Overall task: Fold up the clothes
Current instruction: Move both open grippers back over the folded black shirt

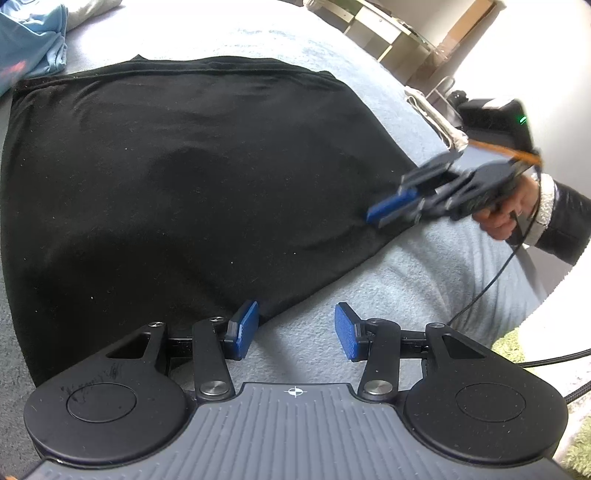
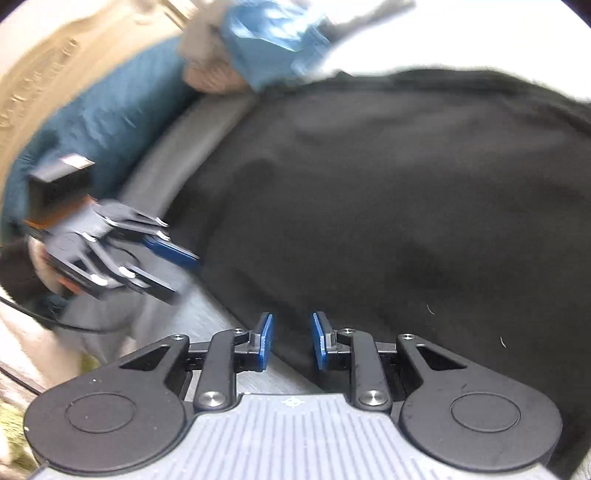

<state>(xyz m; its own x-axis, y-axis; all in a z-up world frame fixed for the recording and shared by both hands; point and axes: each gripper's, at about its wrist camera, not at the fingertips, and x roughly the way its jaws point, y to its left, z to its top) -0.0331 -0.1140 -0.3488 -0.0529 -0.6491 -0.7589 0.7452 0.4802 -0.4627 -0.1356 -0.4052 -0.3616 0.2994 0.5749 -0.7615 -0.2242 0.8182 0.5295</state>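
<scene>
Two grippers are in view, each with two blue-padded fingers on black linkage arms. One black garment (image 1: 177, 184) is the work item. Two further textiles lie at its far edge: one light blue cloth (image 1: 33, 40) and one pale, off-white cloth (image 1: 92, 13).

The black garment lies spread flat on a pale grey fleece blanket (image 1: 351, 288), which serves as the work surface. The garment forms a broad, roughly four-sided panel with a straight seam or fold line along its far edge. Its fabric is matt, smooth knit with small specks of lint and shallow soft creases.

The left gripper (image 1: 295, 328) sits at the near edge of the garment. Its jaws stand moderately apart, with nothing between them; the left pad overlaps the garment's hem and the right pad is over the blanket.

The right gripper (image 2: 291, 341) sits at the garment's near right edge. Its jaws stand a narrow gap apart. The hem of the garment passes beneath the gap, but no fabric is pinched between the pads. In the left wrist view this gripper is blurred, its blue tips at the garment's right edge, held by a hand (image 1: 506, 214) in a dark sleeve.

The blanket is nubbly and soft. A black cable (image 1: 491, 280) trails from the right gripper across it.
</scene>
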